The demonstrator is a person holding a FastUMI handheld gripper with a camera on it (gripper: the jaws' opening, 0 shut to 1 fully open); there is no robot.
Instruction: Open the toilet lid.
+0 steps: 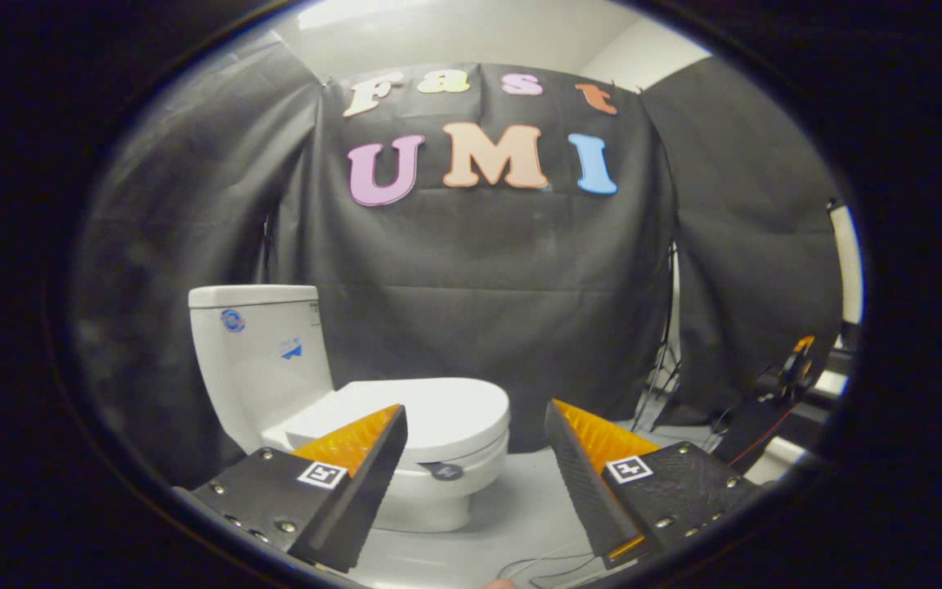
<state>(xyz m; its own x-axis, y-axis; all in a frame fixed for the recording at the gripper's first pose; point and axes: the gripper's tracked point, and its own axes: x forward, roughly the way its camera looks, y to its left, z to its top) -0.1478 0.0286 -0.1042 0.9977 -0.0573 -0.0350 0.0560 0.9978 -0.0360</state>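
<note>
A white toilet (438, 499) stands on the pale floor against the black cloth wall, seen from its side. Its lid (430, 413) lies flat and closed over the seat, with the front rim pointing right. The tall tank (262, 352) rises behind the lid, on its left. My gripper (475, 419) is open, its fingers wide apart with nothing between them. The left finger (373, 450) overlaps the near side of the lid in the view; the right finger (577, 458) is off to the right of the bowl. The toilet lies beyond the fingertips, apart from them.
A light stand's thin legs (663, 384) and cables sit at the wall to the right of the toilet. Dark equipment with an orange part (794, 368) stands further right. Loose cables (545, 568) lie on the floor near me.
</note>
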